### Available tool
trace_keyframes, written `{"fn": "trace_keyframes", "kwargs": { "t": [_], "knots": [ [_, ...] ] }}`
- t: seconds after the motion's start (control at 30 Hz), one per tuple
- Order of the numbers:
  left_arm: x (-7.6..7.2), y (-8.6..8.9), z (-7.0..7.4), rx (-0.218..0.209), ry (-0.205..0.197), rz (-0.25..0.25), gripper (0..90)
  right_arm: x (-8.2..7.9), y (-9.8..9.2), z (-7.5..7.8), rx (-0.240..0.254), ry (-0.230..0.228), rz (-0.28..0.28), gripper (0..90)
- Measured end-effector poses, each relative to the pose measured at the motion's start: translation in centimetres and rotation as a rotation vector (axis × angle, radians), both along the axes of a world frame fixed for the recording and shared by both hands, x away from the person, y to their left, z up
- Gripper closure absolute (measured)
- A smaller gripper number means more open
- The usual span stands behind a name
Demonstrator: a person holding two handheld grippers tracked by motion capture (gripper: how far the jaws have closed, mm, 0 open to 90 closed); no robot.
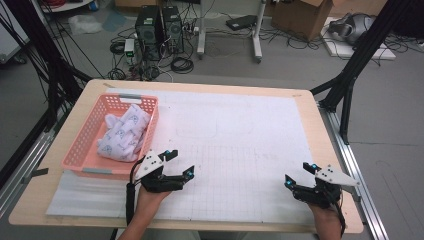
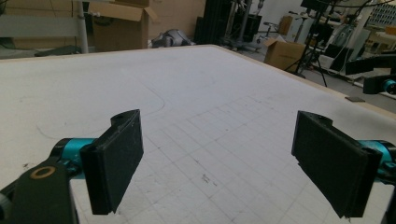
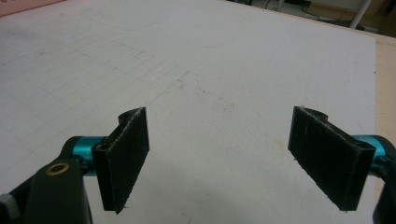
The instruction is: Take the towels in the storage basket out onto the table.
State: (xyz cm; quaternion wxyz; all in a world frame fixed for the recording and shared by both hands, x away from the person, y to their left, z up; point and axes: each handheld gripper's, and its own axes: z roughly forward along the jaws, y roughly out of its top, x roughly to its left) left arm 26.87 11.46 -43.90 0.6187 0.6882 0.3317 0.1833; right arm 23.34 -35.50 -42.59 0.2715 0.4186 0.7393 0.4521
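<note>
Low over the white mat (image 1: 240, 130), both hand-held grippers, jaws wide apart.

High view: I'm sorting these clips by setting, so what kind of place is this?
Probably a lab or workshop set up for recording. A table with a gridded white mat stands on a grey floor among computer towers, loose cables and cardboard boxes.

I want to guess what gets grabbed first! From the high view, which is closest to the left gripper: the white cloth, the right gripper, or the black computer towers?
From the left gripper:
1. white cloth, in the pink basket beside it.
2. right gripper, across the table.
3. black computer towers, on the floor beyond the table.
</note>
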Motion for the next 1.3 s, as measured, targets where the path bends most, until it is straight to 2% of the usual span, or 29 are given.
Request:
{"fn": "trace_keyframes", "kwargs": {
  "t": [0.1, 0.27, 0.43, 0.47, 0.6, 0.8, 1.0, 1.03, 1.3],
  "knots": [
    [0.0, -0.2, -0.1, -0.005, 0.002, -0.006, 17.1, 0.1, 0.1, -0.1, -0.018, -0.002, 0.018, 19.2],
    [0.0, -0.2, -0.1, -0.002, 0.001, -0.002, 16.8, 0.3, 0.2, -0.2, -0.015, 0.015, 0.029, 19.2],
    [0.0, -0.1, 0.0, -0.03, 0.008, -0.03, 18.4, 0.3, 0.0, -0.3, 0.024, 0.023, 0.033, 19.3],
    [0.0, -0.1, 0.1, -0.03, 0.01, -0.032, 18.0, 0.3, -0.1, -0.3, 0.056, 0.055, 0.038, 21.9],
    [0.0, -0.2, 0.5, -0.019, 0.01, -0.027, 17.4, 0.3, 0.2, 0.1, 0.084, 0.053, 0.035, 20.4],
    [-0.4, 0.1, 2.0, -0.016, -0.018, -0.006, 16.7, 0.5, 0.4, 0.0, 0.081, 0.063, 0.028, 17.3],
    [-0.4, 2.3, 4.3, -0.029, -0.04, 0.041, 16.7, 0.6, 0.7, 0.2, 0.078, 0.058, 0.03, 17.3],
    [-0.4, 2.3, 4.3, -0.029, -0.04, 0.041, 16.7, 0.6, 0.7, 0.2, 0.078, 0.058, 0.03, 17.3],
    [-0.2, 5.5, 7.0, -0.016, -0.051, 0.067, 17.0, 0.5, 0.8, 0.3, 0.083, 0.06, 0.042, 16.8]
  ]
}}
